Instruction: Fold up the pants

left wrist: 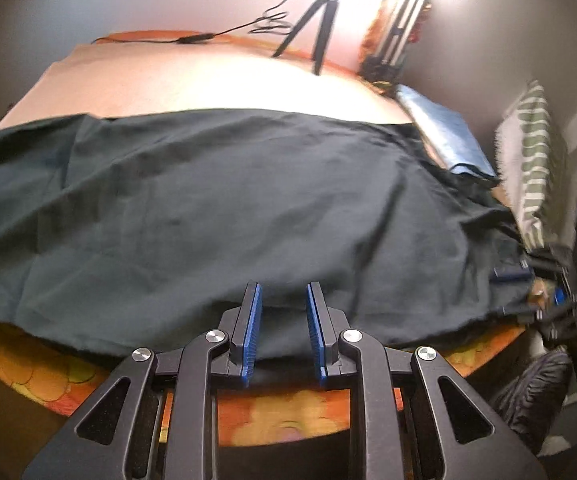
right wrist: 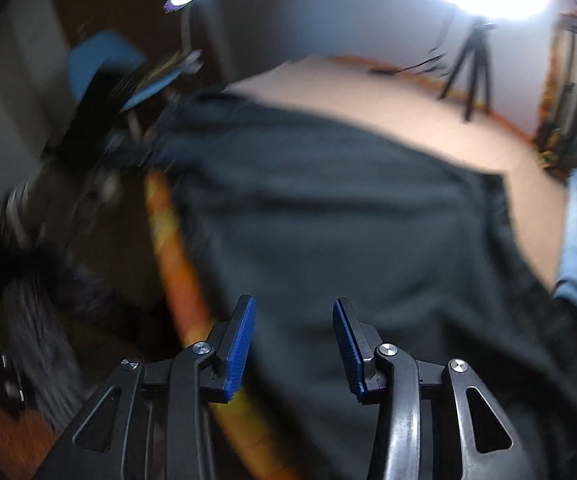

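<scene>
Dark green pants (left wrist: 228,200) lie spread flat across the table, reaching its near edge. My left gripper (left wrist: 284,288) hovers at that near hem with a narrow gap between its blue pads. The cloth lies flat under them and is not pinched. My right gripper (right wrist: 294,302) stands open above the pants (right wrist: 348,220) near the table's orange rim, with nothing between its pads. In the left wrist view the right gripper (left wrist: 560,280) is a dark blur at the pants' right end.
The table has a tan top (left wrist: 208,84) and an orange patterned edge (left wrist: 48,368). A black tripod (left wrist: 316,20) and a cable (left wrist: 192,38) stand at the back. A blue cloth (left wrist: 448,132) and a striped green-and-white cloth (left wrist: 532,152) lie at the right.
</scene>
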{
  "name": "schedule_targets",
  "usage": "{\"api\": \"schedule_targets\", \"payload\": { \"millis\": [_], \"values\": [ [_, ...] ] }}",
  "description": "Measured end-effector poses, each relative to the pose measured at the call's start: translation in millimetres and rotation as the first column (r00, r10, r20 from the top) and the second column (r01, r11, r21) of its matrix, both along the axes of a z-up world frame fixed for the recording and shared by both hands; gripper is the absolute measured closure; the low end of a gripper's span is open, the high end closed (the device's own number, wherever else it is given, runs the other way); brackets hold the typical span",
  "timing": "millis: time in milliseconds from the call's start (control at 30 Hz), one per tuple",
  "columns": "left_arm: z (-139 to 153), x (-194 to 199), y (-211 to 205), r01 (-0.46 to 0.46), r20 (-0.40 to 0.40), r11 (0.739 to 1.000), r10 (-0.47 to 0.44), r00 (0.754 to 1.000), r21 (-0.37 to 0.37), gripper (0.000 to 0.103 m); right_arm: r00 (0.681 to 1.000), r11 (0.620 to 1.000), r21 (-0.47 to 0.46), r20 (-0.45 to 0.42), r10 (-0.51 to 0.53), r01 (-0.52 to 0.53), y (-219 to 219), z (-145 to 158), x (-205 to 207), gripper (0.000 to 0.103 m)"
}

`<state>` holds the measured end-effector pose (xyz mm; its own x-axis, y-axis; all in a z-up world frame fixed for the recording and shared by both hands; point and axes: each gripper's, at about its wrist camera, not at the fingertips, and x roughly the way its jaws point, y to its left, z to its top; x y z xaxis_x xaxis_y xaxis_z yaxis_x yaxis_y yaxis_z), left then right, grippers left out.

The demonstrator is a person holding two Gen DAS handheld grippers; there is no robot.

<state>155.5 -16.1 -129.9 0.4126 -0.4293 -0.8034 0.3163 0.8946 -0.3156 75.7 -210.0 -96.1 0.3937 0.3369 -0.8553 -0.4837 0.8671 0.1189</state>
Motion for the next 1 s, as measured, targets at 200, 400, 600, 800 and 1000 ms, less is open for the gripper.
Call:
{"api": "schedule_targets", "payload": {
  "millis": [200, 400, 600, 800, 1000],
  "values": [
    [-12.6, 4.3, 18.6, -0.061, -0.046, 0.998, 0.059, 0.997, -0.025, 0.082, 0.998, 0.998, -0.06, -0.061, -0.002, -0.002, 0.6, -30.9, -26.3, 0.062],
    [-16.4, 4.1, 30.0, -0.093, -0.052, 0.996, 0.093, 0.994, -0.007, 0.082, 0.998, 0.992, -0.125, -0.063, -0.022, 0.014, -2.1, -40.6, -25.9, 0.097],
    [-15.5, 1.1, 41.2, -0.108, -0.045, 0.994, 0.109, 0.993, 0.03, 0.082, 0.997, 0.993, -0.114, -0.077, 0.0, -0.008, -10.7, -30.2, -38.2, 0.102],
    [-10.5, 1.3, 66.5, -0.171, -0.021, 0.982, 0.174, 0.985, 0.08, 0.082, 0.996, 0.992, -0.13, -0.09, -0.007, -0.005, -8.7, -32.5, -39.2, 0.093],
    [3.7, -0.5, 138.6, -0.39, 0.022, 0.92, 0.39, 0.921, 0.032, 0.082, 0.998, 0.998, -0.022, 0.003, -0.063, 0.063, -5.5, -3.8, -29.0, 0.056]
  ]
}}
